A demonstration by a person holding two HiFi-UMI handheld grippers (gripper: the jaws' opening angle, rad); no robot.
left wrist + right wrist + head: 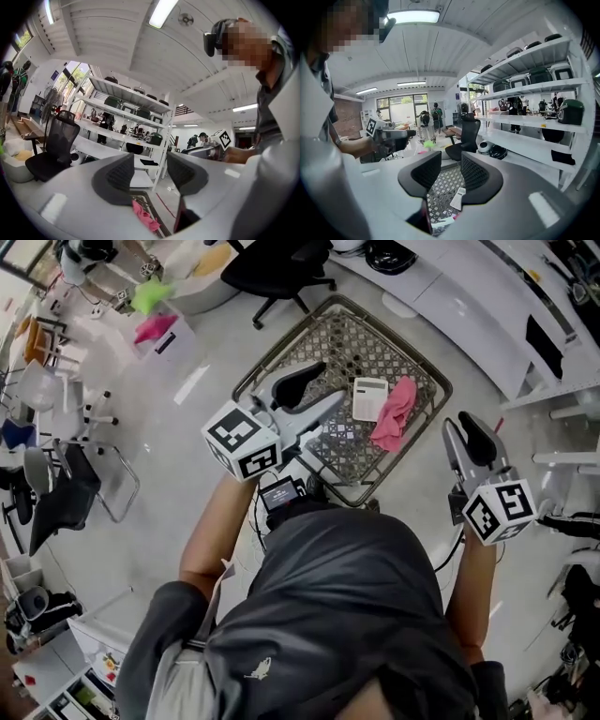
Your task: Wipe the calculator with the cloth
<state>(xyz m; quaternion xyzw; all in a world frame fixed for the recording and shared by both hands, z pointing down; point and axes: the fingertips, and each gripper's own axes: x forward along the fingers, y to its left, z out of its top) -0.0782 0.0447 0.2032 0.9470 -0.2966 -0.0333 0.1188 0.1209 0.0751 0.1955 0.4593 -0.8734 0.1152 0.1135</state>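
Mesh table (347,343) below: left gripper (150,174) fingers apart, empty; right gripper (451,172) fingers half open, empty; cloth (394,413), calculator (369,397) untouched.

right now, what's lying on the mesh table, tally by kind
calculator: 1
pink cloth: 1
total on the mesh table: 2

A dark grey short-sleeved shirt (337,606) with a white emblem (258,669) is worn. The left gripper (330,382) and right gripper (466,427) are moulded pale grey, lined with black mesh pads (119,176), each capped by a white cube (242,440) of black square markers
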